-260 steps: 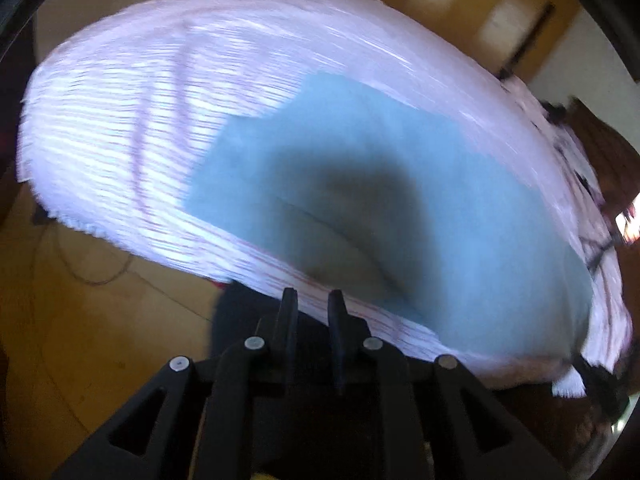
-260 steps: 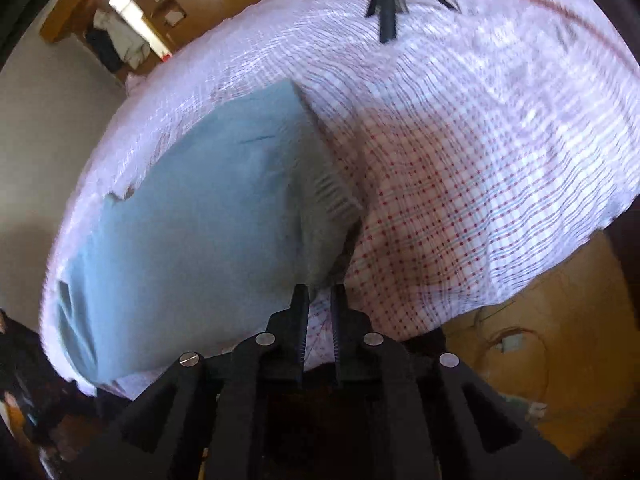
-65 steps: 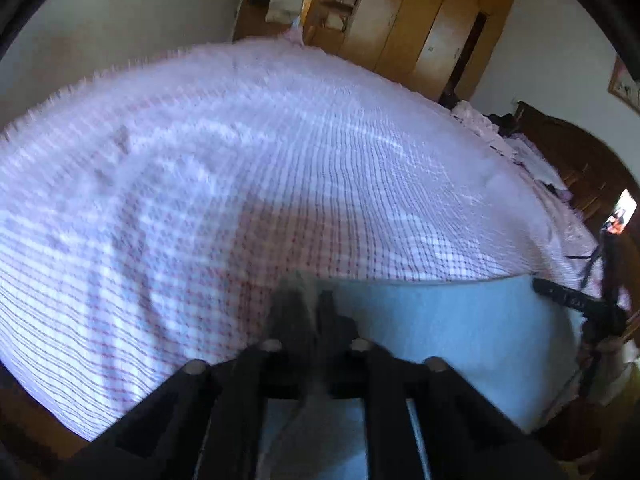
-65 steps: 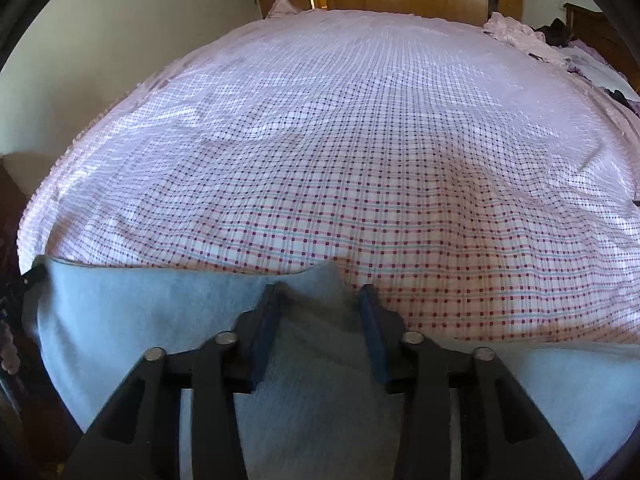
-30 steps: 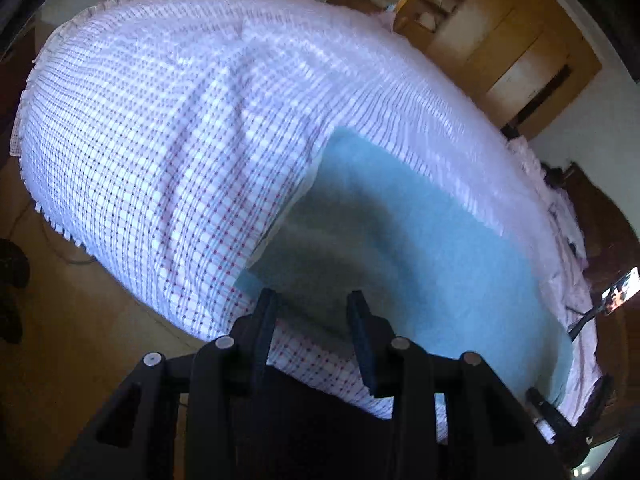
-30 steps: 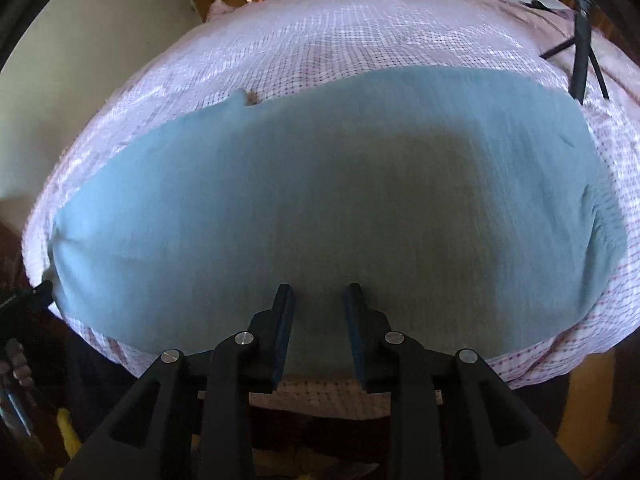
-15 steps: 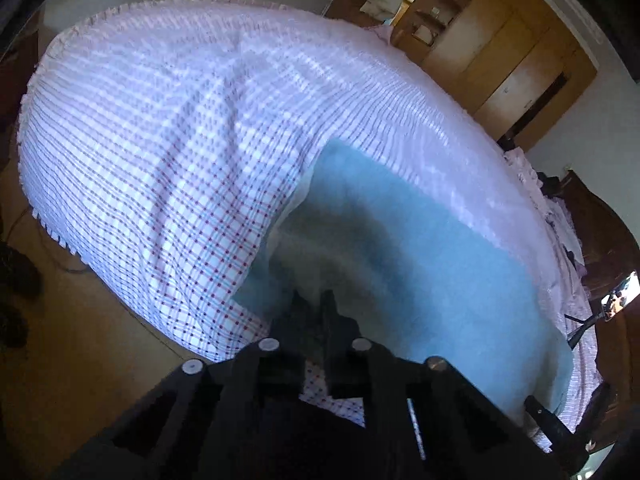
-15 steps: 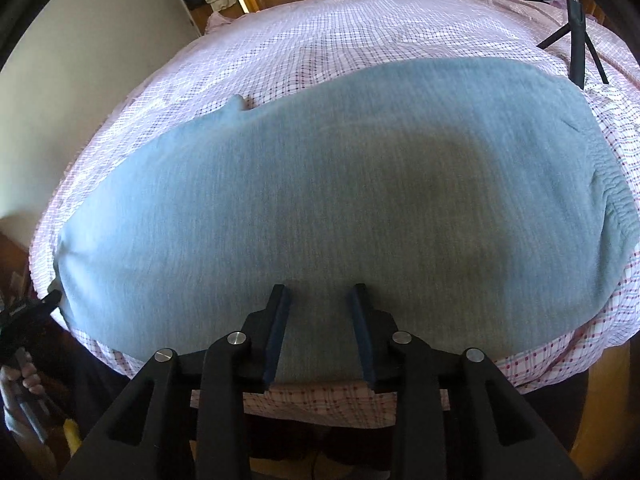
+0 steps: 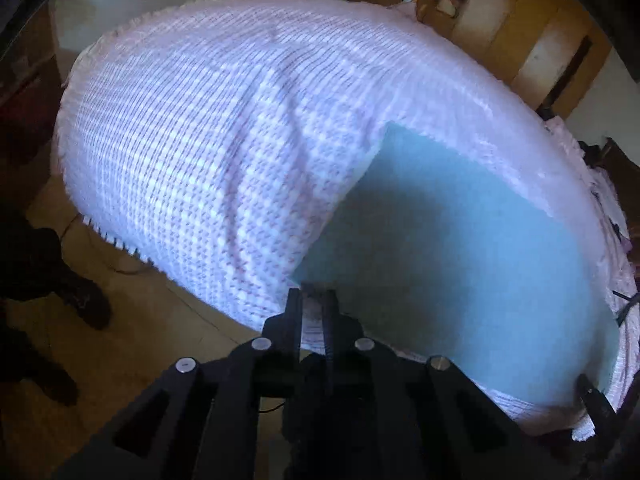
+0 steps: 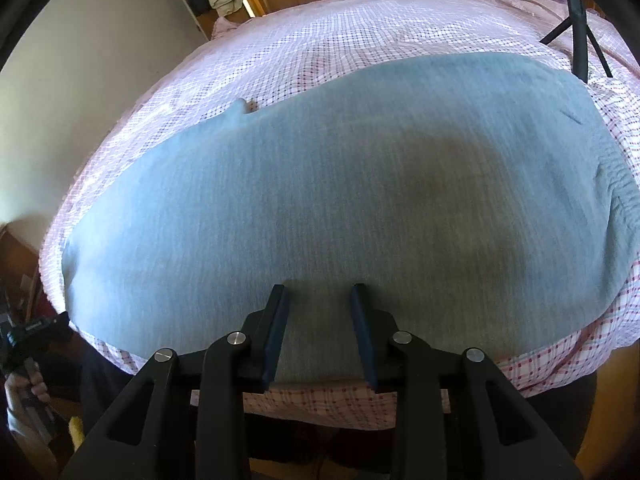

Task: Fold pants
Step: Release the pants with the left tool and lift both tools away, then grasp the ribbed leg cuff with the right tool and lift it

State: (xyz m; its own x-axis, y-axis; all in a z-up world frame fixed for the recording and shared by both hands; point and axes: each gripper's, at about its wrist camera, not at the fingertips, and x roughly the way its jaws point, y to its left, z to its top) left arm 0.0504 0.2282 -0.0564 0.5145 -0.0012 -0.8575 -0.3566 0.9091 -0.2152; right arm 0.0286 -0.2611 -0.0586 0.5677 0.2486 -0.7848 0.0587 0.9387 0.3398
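Observation:
Light blue-grey pants [image 10: 340,200] lie flat, folded lengthwise, along the near edge of a bed with a pink checked sheet [image 10: 360,32]; the elastic waistband is at the right. My right gripper [image 10: 319,292] is open and empty, just above the pants' near edge at their middle. In the left wrist view the pants [image 9: 460,248] stretch away to the right. My left gripper [image 9: 312,296] is shut on the near leg-end corner of the pants at the bed's edge.
The checked sheet [image 9: 220,140] covers the bed and hangs over its edge above a wooden floor [image 9: 132,344]. A black tripod [image 10: 576,28] stands on the bed beyond the waistband. Wooden wardrobes [image 9: 520,20] line the far wall. Dark shoes [image 9: 76,292] sit on the floor at left.
My left gripper went from open a second ago to shut on the pants' corner and has drawn back a little. My right gripper stays open over the pants' near edge.

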